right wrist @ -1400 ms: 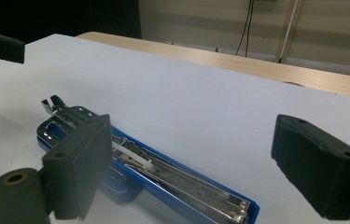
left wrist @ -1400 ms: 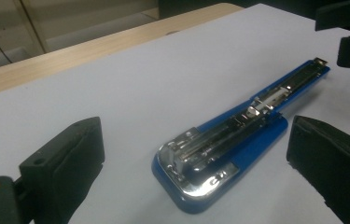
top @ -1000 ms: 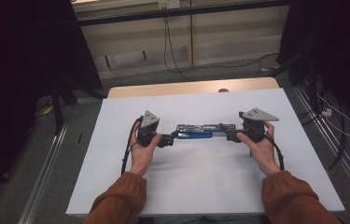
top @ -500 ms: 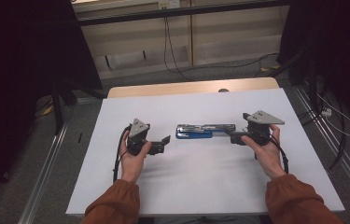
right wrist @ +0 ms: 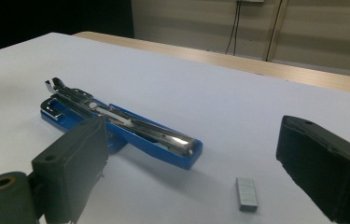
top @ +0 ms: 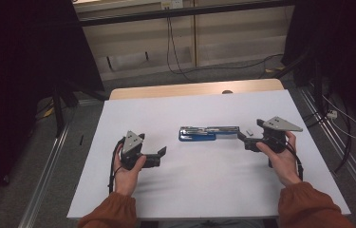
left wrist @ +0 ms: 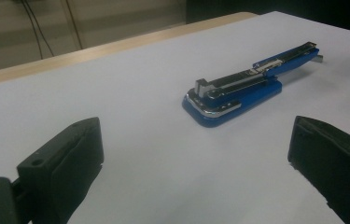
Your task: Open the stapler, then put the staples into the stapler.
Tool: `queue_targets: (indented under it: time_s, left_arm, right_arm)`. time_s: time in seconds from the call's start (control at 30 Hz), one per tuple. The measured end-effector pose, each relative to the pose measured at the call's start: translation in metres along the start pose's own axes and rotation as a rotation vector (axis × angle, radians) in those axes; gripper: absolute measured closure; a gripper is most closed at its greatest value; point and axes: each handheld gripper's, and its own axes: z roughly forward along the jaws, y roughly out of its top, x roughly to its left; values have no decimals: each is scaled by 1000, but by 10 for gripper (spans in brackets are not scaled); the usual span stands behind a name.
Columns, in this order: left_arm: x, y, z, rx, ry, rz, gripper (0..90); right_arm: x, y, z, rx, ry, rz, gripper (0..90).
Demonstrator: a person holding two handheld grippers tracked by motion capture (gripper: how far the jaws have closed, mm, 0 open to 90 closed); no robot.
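A blue stapler (top: 198,133) lies opened out flat on the white table (top: 204,190), its metal staple channel facing up. Just past its right end lies a small strip of staples (top: 249,131). My left gripper (top: 159,156) is open, well to the left of the stapler and a bit nearer the person. My right gripper (top: 244,141) is open just off the stapler's right end. In the left gripper view the stapler (left wrist: 242,91) lies ahead beyond the open gripper (left wrist: 196,154). The right gripper view has the stapler (right wrist: 121,123) and the staple strip (right wrist: 246,192) close before the open gripper (right wrist: 196,179).
A bare wooden edge (top: 194,89) runs along the table's far side. Cables (top: 175,52) hang behind it, and dark stands are at both sides. Metal rails (top: 47,166) run on the floor left and right.
Both grippers have drawn away from the stapler's ends, the left one leftward and toward the person, the right one rightward. The stapler now lies free on the table.
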Motion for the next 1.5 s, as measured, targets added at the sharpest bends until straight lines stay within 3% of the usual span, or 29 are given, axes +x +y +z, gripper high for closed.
queue_targets:
  time_s: [0.23, 0.43, 0.6, 0.73, 0.8, 1.0, 1.37, 1.5]
  left_arm:
    - [-4, -8, -19, -18, 18, 22, 37]
    - [2, -15, -39, -36, 42, -1, 36]
    - [-1, -21, -57, -23, 74, -37, 36]
    - [-4, -27, -70, -22, 73, -26, 34]
    - [-4, -29, -72, -22, 67, -40, 35]
    - [-3, -29, -70, -19, 67, -31, 34]
    - [-4, -28, -68, -27, 51, -33, 33]
    - [-5, -27, -70, -24, 65, -42, 39]
  right_arm:
    - [-12, 1, -7, 7, -9, 21, 113]
    - [-18, 3, -9, 15, -11, 41, 121]
    - [-25, 6, -9, 52, -8, 22, 110]
    - [-31, 4, -7, 76, -15, 24, 96]
    - [-34, 4, -6, 85, -14, 29, 94]
    - [-38, 6, 0, 92, -4, 39, 92]
    - [-48, 21, 13, 186, 54, 54, 86]
    - [-47, 24, 17, 270, 79, 0, 61]
